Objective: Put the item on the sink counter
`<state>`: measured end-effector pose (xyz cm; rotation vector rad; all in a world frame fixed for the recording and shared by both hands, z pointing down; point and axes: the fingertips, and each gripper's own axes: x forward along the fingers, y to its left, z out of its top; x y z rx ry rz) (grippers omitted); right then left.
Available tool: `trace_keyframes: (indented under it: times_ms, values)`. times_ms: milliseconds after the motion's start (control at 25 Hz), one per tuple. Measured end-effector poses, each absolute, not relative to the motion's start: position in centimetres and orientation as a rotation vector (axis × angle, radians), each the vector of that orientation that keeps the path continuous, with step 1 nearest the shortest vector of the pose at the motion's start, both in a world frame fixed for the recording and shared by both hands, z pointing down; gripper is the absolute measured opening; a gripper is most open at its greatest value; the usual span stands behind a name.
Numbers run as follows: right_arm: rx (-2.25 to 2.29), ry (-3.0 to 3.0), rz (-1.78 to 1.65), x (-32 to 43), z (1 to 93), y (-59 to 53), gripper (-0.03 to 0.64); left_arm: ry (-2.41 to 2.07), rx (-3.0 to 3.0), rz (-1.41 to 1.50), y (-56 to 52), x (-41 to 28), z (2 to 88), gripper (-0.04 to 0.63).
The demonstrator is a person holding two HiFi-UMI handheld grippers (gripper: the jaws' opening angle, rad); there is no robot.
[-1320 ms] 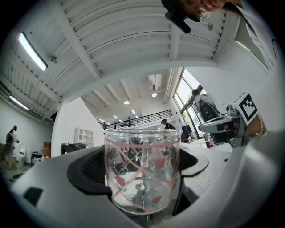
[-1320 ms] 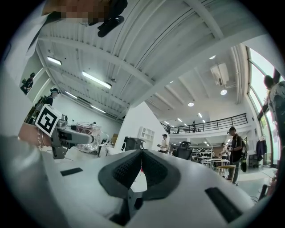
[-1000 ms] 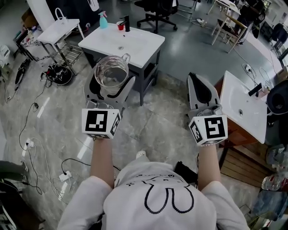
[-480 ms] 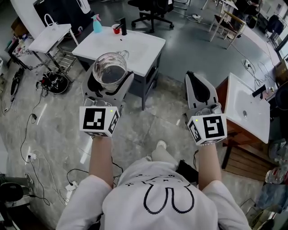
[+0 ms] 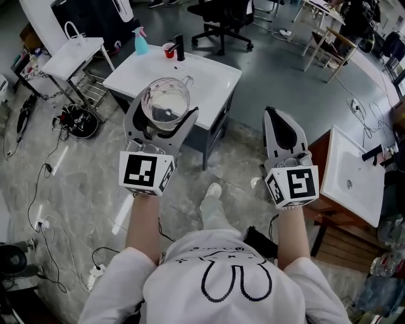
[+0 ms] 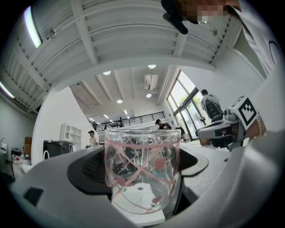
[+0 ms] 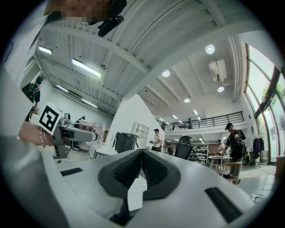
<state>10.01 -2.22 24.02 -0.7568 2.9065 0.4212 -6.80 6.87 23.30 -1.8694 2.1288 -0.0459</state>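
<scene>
A clear glass mug with a pink pattern stands upright between the jaws of my left gripper, which is shut on it. In the head view the mug overlaps the near edge of the white sink counter, which has a black faucet at its far side. My right gripper is held level to the right over the floor, with its jaws shut and nothing in them. The right gripper view shows the left gripper with the mug off to the left.
A blue spray bottle and a red cup stand at the counter's back. A white side table is to the left and a second sink to the right. An office chair stands behind, and cables lie on the floor.
Both grippers have moved forward toward the white sink counter. The mug, earlier in front of the counter, now overlaps its near edge. The grip has not changed.
</scene>
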Motion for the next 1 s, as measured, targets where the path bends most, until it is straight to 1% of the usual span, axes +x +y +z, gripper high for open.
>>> trace_keyframes:
  times_ms: [480, 720, 1000]
  values:
    - [-0.811, 2.878, 0.352, 1.5, 25.3, -17.3, 0.028, 2.057, -1.954, -0.050, -9.2, -14.4, 24.0, 0.456]
    - [-0.871, 2.879, 0.308, -0.9, 26.1, -23.0, 0.029, 2.014, -2.027, -0.050, -15.9, -16.5, 24.4, 0.456]
    - [-0.932, 2.910, 0.300, -2.4, 25.4, -26.9, 0.029, 1.997, -2.118, -0.033, -21.2, -18.1, 24.4, 0.457]
